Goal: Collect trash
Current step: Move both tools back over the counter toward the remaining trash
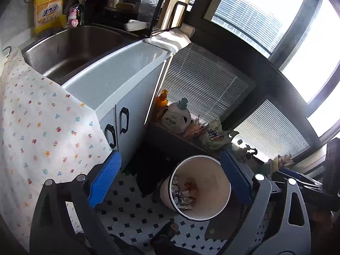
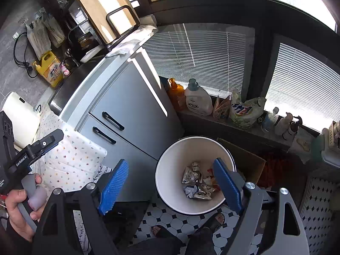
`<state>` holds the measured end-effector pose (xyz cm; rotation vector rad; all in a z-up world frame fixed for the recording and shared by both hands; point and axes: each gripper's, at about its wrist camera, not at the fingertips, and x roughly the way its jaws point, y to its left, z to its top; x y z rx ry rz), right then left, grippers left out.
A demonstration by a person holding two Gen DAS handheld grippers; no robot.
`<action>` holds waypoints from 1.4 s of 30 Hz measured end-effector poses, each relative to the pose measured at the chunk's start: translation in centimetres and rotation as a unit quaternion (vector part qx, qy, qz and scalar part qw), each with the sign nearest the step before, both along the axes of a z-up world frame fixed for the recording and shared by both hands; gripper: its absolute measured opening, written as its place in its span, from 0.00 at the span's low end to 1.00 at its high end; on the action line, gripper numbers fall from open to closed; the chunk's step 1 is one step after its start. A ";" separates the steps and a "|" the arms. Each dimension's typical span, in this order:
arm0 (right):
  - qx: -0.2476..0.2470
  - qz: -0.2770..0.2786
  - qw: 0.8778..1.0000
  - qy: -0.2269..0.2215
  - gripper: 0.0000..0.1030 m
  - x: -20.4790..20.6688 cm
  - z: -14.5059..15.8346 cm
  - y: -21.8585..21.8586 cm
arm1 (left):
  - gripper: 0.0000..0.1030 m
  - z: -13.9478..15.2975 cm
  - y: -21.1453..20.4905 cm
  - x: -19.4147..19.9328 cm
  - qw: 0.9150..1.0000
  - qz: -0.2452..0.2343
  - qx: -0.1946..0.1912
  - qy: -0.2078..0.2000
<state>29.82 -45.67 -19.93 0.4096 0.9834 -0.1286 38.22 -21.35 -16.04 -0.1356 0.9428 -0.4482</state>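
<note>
A white waste bin with a dark rim [image 1: 214,197] [image 2: 170,159] stands on the tiled floor beside the sink cabinet. Crumpled foil wrappers and paper scraps [image 2: 196,180] [image 1: 182,193] lie at its bottom. My left gripper [image 1: 170,178] is open and empty, held above the bin's left side. My right gripper [image 2: 170,182] is open and empty, directly above the bin's mouth. The left gripper's body [image 2: 27,150] and the hand holding it show in the right wrist view at the left.
A grey sink cabinet [image 2: 127,114] with a steel sink [image 1: 74,46] stands left of the bin. A floral cloth [image 1: 38,127] covers the counter. Detergent bottles [image 2: 197,102] and bags line a low sill under blinds. A cardboard box [image 2: 248,161] sits behind the bin. The person's sandalled feet [image 2: 214,221] are below.
</note>
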 end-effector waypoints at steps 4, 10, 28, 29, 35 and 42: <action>0.001 0.037 0.999 -0.013 0.85 2.3 1.3 3.7 | 0.93 1.6 5.2 -0.6 0.999 0.046 0.000 -0.017; -0.006 0.093 0.995 -0.027 0.91 5.0 2.7 9.8 | 0.94 3.2 12.6 -2.2 0.993 0.109 0.001 -0.041; 0.011 0.233 0.971 -0.058 0.92 9.1 4.2 29.3 | 0.94 3.6 32.9 -9.7 0.958 0.283 0.001 -0.057; 0.013 0.240 0.969 -0.060 0.92 9.2 4.1 30.4 | 0.94 3.6 33.9 -10.1 0.956 0.288 0.003 -0.058; 0.026 0.271 0.960 -0.071 0.88 9.5 3.9 37.2 | 0.94 4.0 39.4 -12.3 0.947 0.313 0.009 -0.067; 0.038 0.304 0.950 -0.064 0.76 9.9 3.6 44.4 | 0.89 3.7 45.1 -14.6 0.938 0.341 0.001 -0.066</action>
